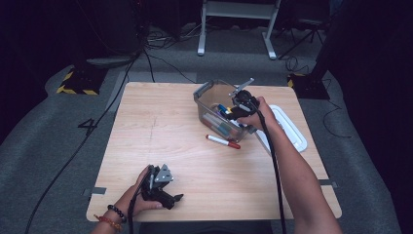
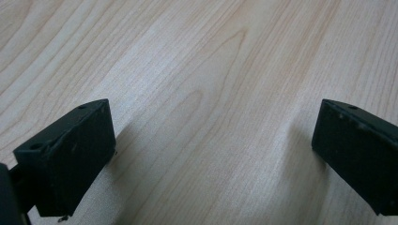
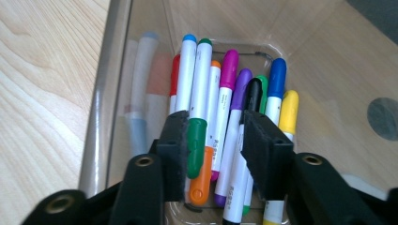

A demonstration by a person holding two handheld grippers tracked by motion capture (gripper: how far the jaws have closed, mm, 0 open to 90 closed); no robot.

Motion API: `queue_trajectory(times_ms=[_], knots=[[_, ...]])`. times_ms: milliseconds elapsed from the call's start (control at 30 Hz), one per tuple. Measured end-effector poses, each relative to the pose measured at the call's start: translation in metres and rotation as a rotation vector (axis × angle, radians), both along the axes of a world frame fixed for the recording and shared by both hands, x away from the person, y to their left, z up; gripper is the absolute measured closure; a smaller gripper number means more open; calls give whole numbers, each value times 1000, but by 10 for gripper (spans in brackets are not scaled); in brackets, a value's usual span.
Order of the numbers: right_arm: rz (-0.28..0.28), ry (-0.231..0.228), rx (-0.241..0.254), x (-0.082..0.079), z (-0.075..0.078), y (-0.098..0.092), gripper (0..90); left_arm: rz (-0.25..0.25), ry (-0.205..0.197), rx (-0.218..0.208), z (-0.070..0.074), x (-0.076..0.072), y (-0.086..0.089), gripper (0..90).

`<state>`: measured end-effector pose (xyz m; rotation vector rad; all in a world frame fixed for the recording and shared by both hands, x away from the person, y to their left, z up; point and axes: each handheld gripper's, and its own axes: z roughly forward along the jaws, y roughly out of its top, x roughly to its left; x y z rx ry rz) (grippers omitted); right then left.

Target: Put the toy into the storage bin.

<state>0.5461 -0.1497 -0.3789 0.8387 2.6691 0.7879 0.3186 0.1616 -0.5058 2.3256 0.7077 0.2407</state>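
Observation:
A clear plastic bin [image 1: 207, 92] stands at the far right of the table, and several coloured markers [image 3: 220, 103] lie side by side in it. My right gripper [image 1: 234, 112] dips into the bin from its right side. In the right gripper view its jaws [image 3: 215, 123] stand apart just over the markers, with a green-capped and a purple one showing in the gap; the pads press on none of them. One red-capped marker [image 1: 223, 142] lies on the table in front of the bin. My left gripper [image 1: 175, 199] rests near the front edge, jaws wide open [image 2: 213, 145] over bare wood.
A white lid [image 1: 292, 127] lies flat to the right of the bin, under my right forearm. The wooden table [image 1: 160, 136] is bare across its left and middle. Cables, a white stand and a striped base are on the floor beyond it.

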Motion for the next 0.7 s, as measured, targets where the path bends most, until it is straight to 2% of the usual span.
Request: queue_trajectory(times_ms=[67, 167, 367, 533, 700], knots=[[0, -11, 27, -5, 4, -6, 550, 0, 0, 0, 0, 0, 0, 2], [-4, -53, 66, -14, 12, -16, 489, -1, 0, 0, 0, 0, 0, 2], [9, -135, 169, -43, 32, -41, 392, -1, 0, 0, 0, 0, 0, 1], [36, -199, 237, -74, 45, -66, 359, -1, 0, 0, 0, 0, 0, 1], [61, -263, 252, -113, 47, -88, 353, 0, 0, 0, 0, 0, 0, 1]])
